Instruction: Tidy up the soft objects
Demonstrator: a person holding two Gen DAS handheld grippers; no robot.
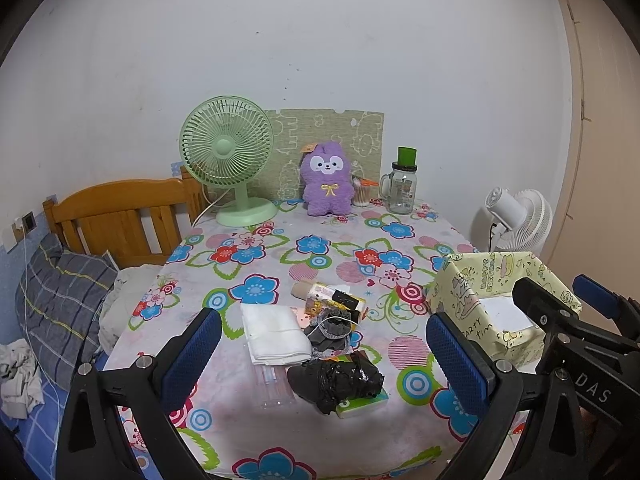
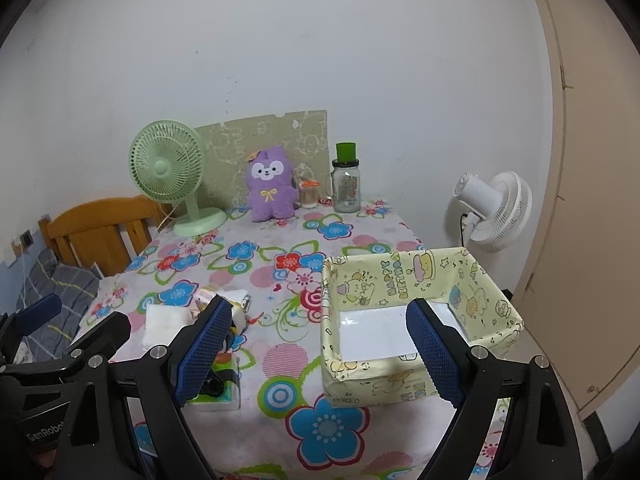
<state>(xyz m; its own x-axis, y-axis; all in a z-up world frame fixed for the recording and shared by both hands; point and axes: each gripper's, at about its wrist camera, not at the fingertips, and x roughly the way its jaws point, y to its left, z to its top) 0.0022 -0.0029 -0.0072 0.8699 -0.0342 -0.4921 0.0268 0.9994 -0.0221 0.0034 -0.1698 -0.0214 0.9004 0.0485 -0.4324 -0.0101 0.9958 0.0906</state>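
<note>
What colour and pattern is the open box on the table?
Pale yellow box printed with cartoon characters and birthday lettering; its floor is white. Right wrist view shows it best.

A floral-clothed surface [image 1: 304, 432] carries a green fan [image 1: 228, 160], purple plush [image 1: 326, 180], jar [image 1: 402, 188], yellow box [image 2: 416, 280], white cloth [image 1: 274, 334] and black bag [image 1: 336, 380].

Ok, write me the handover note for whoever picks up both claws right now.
Left claw: open, empty, raised over the pile.
Right claw: open, empty, near the yellow box.
Soft things, namely the white folded cloth, grey fabric piece and black crumpled bag, lie together on the flowered tablecloth, left of the box.
Done: nothing visibly sorted; the box holds only a white sheet.
Left: probably move each soft item into the box.
</note>
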